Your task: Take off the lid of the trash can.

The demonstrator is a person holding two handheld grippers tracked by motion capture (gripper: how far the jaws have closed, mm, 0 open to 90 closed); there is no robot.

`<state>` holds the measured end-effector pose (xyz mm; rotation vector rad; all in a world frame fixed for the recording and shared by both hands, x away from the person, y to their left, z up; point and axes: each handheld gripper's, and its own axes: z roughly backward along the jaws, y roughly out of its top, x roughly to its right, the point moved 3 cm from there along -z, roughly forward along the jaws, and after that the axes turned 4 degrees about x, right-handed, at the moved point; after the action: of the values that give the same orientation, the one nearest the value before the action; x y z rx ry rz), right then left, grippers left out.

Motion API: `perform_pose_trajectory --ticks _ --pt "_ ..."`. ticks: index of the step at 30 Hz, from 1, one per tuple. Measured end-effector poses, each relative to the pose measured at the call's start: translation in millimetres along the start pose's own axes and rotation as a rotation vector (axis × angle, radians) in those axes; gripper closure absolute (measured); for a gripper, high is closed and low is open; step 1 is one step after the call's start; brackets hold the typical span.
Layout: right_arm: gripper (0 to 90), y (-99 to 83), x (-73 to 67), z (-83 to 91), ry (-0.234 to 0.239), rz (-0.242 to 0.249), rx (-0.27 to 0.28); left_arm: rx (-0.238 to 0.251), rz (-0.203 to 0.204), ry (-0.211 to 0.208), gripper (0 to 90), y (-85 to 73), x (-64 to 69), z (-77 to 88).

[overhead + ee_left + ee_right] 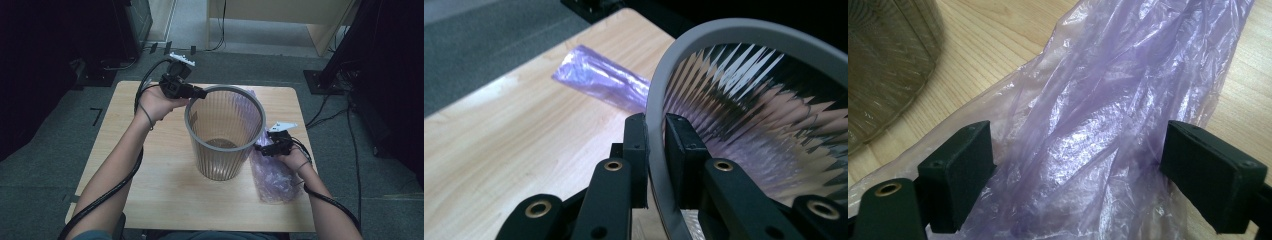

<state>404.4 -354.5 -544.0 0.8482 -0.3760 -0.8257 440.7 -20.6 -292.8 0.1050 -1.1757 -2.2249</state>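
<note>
One wooden table [150, 165] carries one ribbed translucent bin [225, 132] at its centre and one purple plastic bag [272, 175] lying flat at the bin's four o'clock. Two grippers are in play. The left gripper [199, 93], at the bin's ten o'clock, has its jaws clamped on the grey rim [655, 115], one pad outside and one inside. The right gripper [260, 148], at the bin's three o'clock, hovers over the bag with jaws spread wide, the film lying between the pads [960, 165]

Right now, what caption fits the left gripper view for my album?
Left gripper clamped on the bin's grey rim, purple bag lying on the table behind.
</note>
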Motion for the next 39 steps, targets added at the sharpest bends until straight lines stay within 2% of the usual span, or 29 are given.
perform_pose_trajectory --ticks 5,7,8,9,10,11,13,14,17,20,21,22,26,39 --pt "13.3 0.0 0.0 0.0 0.001 0.000 0.000 -0.016 -0.010 0.023 80.4 2.9 2.2 0.6" --pt "13.3 0.0 0.0 0.0 0.000 0.000 0.000 -0.006 -0.018 0.028 80.4 3.6 3.0 1.3" --pt "13.3 0.0 0.0 0.0 0.000 0.000 0.000 0.028 -0.023 0.034 80.9 6.6 3.9 4.8" --pt "13.3 0.0 0.0 0.0 0.000 0.000 0.000 0.028 -0.023 0.034 81.3 6.6 3.9 4.8" --pt "13.4 0.0 0.0 0.0 0.000 0.000 0.000 0.050 0.012 0.003 81.6 10.4 3.8 9.4" --pt "13.4 0.0 0.0 0.0 0.000 0.000 0.000 0.050 0.012 0.003 81.8 10.4 3.8 9.4" --pt "13.3 0.0 0.0 0.0 0.000 0.000 0.000 0.034 0.009 0.009 81.9 11.8 4.2 10.4" --pt "13.3 0.0 0.0 0.0 -0.001 0.000 0.000 0.011 0.027 0.004 81.8 11.5 3.2 9.6" --pt "13.3 0.0 -0.1 0.0 0.000 0.000 0.000 -0.003 0.073 -0.014 82.0 10.2 -1.0 8.4" --pt "13.2 0.1 -0.2 -0.1 -0.001 -0.001 0.000 0.019 0.122 -0.046 82.5 9.5 -4.7 9.1" --pt "13.2 0.1 -0.2 -0.1 0.000 -0.001 0.000 0.019 0.122 -0.046 82.7 9.5 -4.7 9.1" --pt "13.2 0.1 -0.2 -0.1 -0.001 -0.001 0.000 0.044 0.160 -0.084 82.9 10.6 -6.3 12.2" --pt "13.2 0.1 -0.1 -0.1 0.000 -0.001 0.000 0.035 0.183 -0.099 83.1 11.2 -9.2 16.5" --pt "13.3 0.1 -0.4 -0.2 -0.002 -0.003 0.001 0.036 0.225 -0.091 83.1 7.4 -21.5 31.1"
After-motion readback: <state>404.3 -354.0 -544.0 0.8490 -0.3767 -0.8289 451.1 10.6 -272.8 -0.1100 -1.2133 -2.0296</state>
